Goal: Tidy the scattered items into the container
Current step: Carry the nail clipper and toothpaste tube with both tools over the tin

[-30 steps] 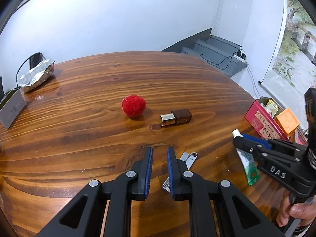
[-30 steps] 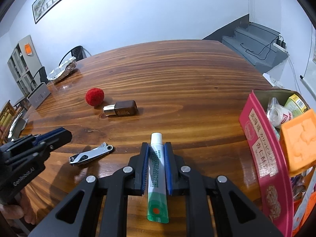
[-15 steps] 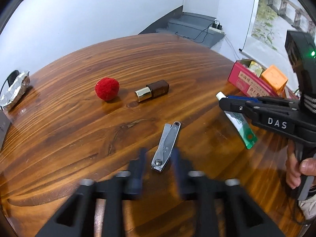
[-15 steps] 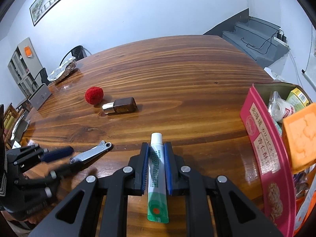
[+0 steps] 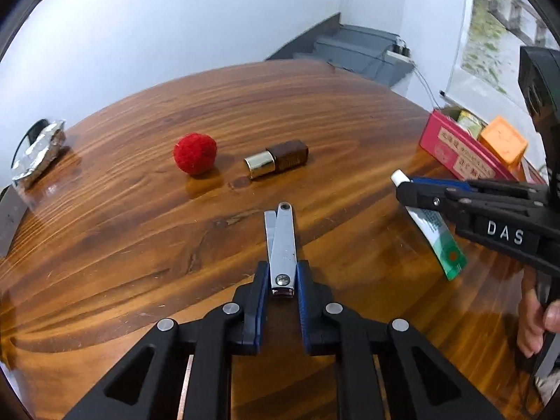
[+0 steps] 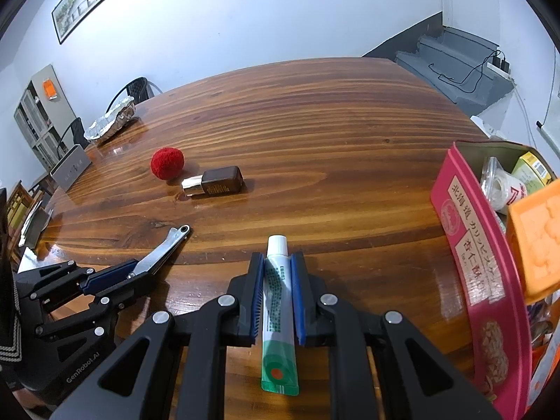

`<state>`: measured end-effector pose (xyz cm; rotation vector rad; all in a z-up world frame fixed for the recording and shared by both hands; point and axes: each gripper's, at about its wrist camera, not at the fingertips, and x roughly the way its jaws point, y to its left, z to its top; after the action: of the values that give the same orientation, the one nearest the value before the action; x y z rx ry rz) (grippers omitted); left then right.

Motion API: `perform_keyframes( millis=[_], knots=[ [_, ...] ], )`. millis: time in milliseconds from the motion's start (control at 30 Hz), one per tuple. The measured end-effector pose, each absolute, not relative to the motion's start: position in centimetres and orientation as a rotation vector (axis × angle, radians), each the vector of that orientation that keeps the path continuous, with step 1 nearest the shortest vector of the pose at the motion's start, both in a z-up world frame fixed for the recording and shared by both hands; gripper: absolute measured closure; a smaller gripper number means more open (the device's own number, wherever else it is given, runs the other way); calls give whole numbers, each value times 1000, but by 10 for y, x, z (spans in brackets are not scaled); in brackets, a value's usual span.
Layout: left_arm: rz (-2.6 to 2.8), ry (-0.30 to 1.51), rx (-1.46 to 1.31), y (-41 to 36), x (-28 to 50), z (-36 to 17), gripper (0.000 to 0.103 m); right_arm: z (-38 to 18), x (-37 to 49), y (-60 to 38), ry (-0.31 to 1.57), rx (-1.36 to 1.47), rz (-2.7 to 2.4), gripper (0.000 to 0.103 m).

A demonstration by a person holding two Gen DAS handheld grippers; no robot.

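My left gripper point(image 5: 282, 273) is shut on the near end of a steel nail clipper point(image 5: 281, 245), which points away from me just above the wooden table point(image 5: 315, 112); the clipper also shows in the right wrist view point(image 6: 161, 252). My right gripper point(image 6: 276, 266) is shut on a white and green tube point(image 6: 278, 301), held level above the table. The tube also shows in the left wrist view point(image 5: 434, 231). A red pompom point(image 5: 194, 153) and a brown bottle with a gold cap point(image 5: 276, 162) lie further out. The pink container box point(image 6: 472, 273) stands at the right.
The box holds an orange block point(image 6: 539, 241), a clear packet and a green-yellow pack. A foil tray point(image 6: 112, 122) and a grey box point(image 6: 70, 169) sit at the far left edge. Chairs and a cabinet stand beyond the table.
My left gripper swung right and lined up with the nail clipper, then shut on its near end. The right gripper kept holding the tube and hardly moved.
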<state>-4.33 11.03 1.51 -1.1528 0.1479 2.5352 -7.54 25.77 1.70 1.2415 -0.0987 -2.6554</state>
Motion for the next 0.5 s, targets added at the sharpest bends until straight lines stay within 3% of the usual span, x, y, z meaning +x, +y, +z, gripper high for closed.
perform_keyframes(
  millis=[500],
  knots=[
    [2628, -20, -962, 94, -22, 69, 91, 49, -59, 271, -192, 1072, -2716, 86]
  ],
)
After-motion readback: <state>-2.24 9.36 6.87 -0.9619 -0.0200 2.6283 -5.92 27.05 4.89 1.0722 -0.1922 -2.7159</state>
